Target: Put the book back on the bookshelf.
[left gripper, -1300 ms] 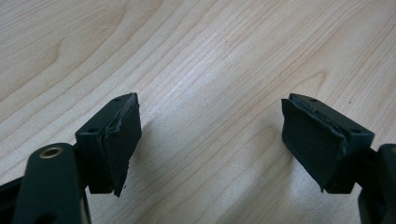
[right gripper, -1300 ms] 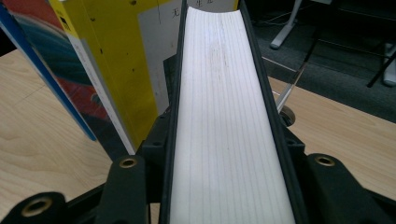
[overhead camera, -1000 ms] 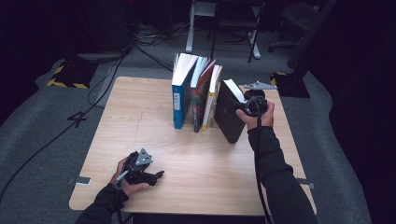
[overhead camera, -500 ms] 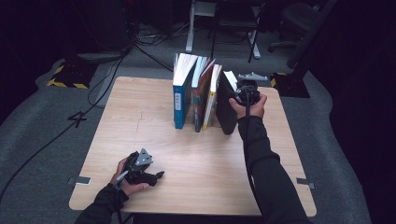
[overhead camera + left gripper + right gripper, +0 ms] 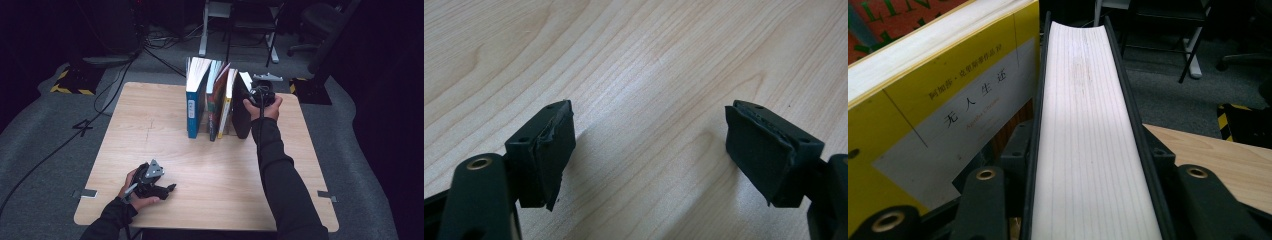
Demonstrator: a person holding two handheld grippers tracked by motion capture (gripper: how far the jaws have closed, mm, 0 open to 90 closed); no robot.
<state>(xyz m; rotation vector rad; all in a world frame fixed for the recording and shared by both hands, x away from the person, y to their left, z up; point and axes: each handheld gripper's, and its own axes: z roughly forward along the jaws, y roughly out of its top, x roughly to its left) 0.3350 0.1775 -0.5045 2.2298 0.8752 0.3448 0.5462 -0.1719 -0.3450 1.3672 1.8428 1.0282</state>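
A black-covered book point(image 5: 241, 107) stands upright at the right end of a row of books on the wooden table point(image 5: 150, 125). My right gripper point(image 5: 260, 94) is shut on its top edge. In the right gripper view the jaws of my right gripper point(image 5: 1088, 150) clamp both covers, with the white page edges point(image 5: 1083, 75) running away between them. A yellow book point(image 5: 948, 100) stands right beside the black one, on its left. My left gripper point(image 5: 167, 190) rests near the table's front left corner. Its jaws point(image 5: 649, 145) stand open over bare wood, with nothing between them.
The row also holds a blue book point(image 5: 195, 107) at its left end and a red-spined book point(image 5: 216, 105), then the yellow book point(image 5: 227, 100). Desk legs point(image 5: 205, 40), an office chair point(image 5: 320, 20) and floor cables point(image 5: 115, 85) lie beyond the far edge.
My right gripper has carried the black book left and towards the row; it leaned apart from the row before and now stands upright against the yellow book. The left gripper has not moved.
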